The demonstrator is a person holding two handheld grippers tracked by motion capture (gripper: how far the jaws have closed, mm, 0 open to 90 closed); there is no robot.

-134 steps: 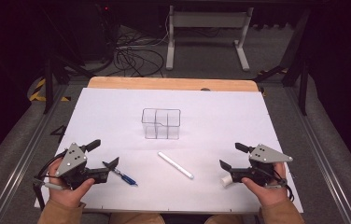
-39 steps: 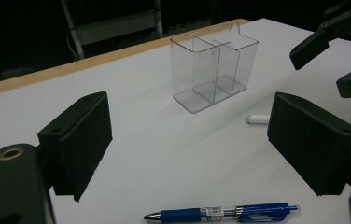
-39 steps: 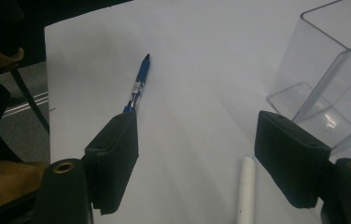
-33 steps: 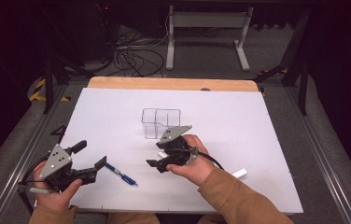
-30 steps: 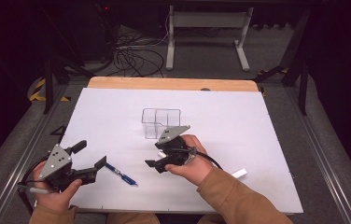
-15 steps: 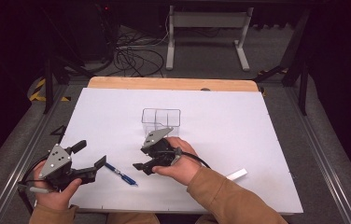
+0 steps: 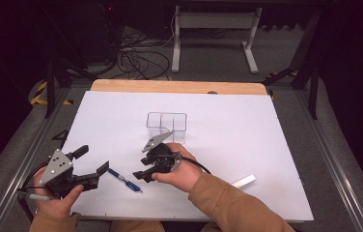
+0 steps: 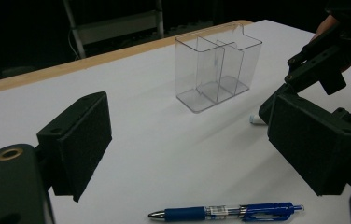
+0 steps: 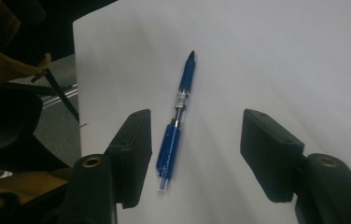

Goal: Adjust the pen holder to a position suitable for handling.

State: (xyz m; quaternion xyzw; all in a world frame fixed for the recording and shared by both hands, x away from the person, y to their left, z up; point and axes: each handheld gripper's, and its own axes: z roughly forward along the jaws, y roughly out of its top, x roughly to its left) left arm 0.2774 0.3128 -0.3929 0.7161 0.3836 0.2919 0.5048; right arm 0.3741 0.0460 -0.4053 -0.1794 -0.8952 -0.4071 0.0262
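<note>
A blue pen (image 7: 124, 180) lies on the white table top (image 7: 266, 145) near the front, between the two hands. My right gripper (image 7: 143, 171) hovers just right of it, pointing left. In the right gripper view the blue pen (image 9: 178, 122) lies between the jaws, close to the left pad (image 9: 134, 154) and touched by neither. The right gripper (image 9: 201, 156) is open, and its jaws have just been closing. My left gripper (image 7: 92, 159) rests at the front left, open and with nothing in it. From the left gripper (image 8: 194, 144), the pen (image 8: 225, 213) lies just ahead.
A clear divided organizer (image 7: 166, 126) stands upright mid-table, behind the right hand; the organizer (image 8: 218, 70) looks empty. A white stick-like thing (image 7: 243, 181) lies at the front right. A wooden strip (image 7: 174, 87) runs along the far edge, with cables and a stand beyond.
My right hand has moved left and toward the front, from beside the organizer to the blue pen, and its jaws have narrowed. The left gripper has kept still.
</note>
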